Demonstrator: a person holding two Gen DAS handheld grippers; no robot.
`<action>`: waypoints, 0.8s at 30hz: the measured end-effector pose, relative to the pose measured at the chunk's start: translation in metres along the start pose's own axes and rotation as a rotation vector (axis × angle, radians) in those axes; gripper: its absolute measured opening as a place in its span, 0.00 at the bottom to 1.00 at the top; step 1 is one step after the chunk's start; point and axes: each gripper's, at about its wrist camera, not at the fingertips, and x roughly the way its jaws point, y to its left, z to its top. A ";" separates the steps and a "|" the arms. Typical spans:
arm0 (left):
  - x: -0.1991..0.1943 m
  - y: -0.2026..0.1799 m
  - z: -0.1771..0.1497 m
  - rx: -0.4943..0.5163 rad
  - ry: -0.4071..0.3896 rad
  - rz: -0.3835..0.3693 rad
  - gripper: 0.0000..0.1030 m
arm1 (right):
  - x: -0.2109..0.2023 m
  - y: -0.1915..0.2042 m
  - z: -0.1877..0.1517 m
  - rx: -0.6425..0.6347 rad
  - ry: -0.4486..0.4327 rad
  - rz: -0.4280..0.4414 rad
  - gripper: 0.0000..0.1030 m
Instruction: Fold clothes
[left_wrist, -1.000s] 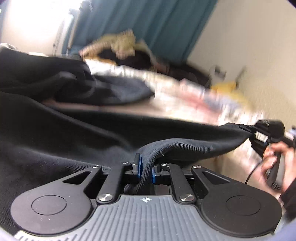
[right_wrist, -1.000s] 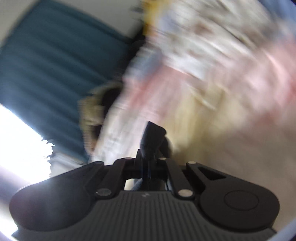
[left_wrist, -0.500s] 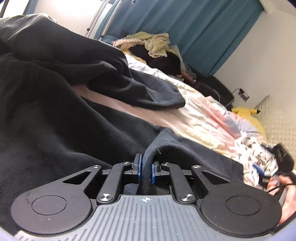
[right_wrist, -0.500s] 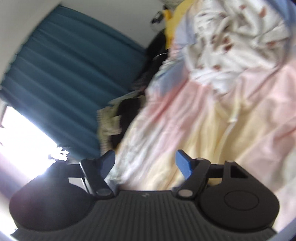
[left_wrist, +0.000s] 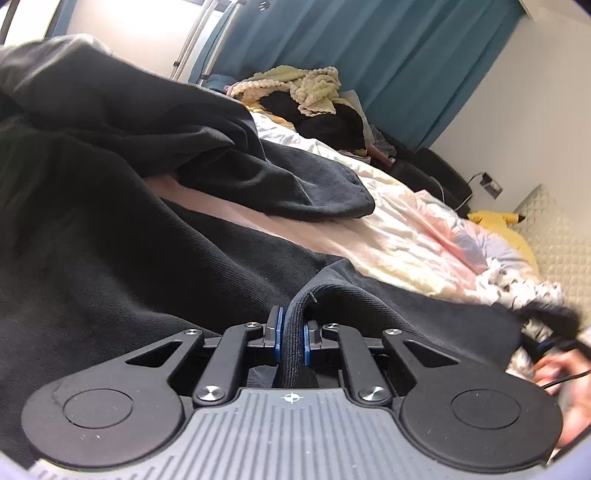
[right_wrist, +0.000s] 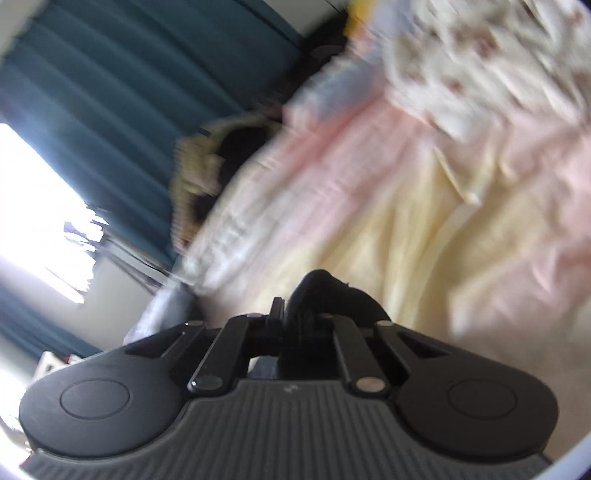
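Observation:
A large black garment (left_wrist: 110, 229) lies spread over the bed, bunched high at the left with a sleeve (left_wrist: 314, 192) lying out to the right. My left gripper (left_wrist: 291, 338) is shut on the garment's ribbed hem, low over the bed. In the blurred right wrist view my right gripper (right_wrist: 301, 317) is shut on a fold of the same black fabric (right_wrist: 325, 291). That gripper and the hand holding it also show blurred at the far right of the left wrist view (left_wrist: 554, 343).
The bed has a pink and yellow sheet (left_wrist: 388, 236). A pile of knitted and dark clothes (left_wrist: 306, 96) lies at the far end before a teal curtain (left_wrist: 369, 48). A yellow plush (left_wrist: 495, 221) and patterned bedding (right_wrist: 480, 55) lie near the headboard.
My right gripper was open and empty half a second ago and has now shut on the black fabric. My left gripper kept its hold on the hem and lowered toward the bed.

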 end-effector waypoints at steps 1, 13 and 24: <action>-0.003 -0.004 -0.001 0.028 -0.005 0.002 0.12 | -0.011 0.007 0.005 -0.001 -0.034 0.068 0.06; -0.034 -0.021 -0.015 0.152 -0.061 -0.050 0.12 | -0.124 0.093 0.015 -0.236 -0.423 0.207 0.06; 0.002 -0.025 -0.018 0.167 0.028 -0.016 0.13 | 0.076 0.030 0.055 -0.242 -0.099 -0.082 0.06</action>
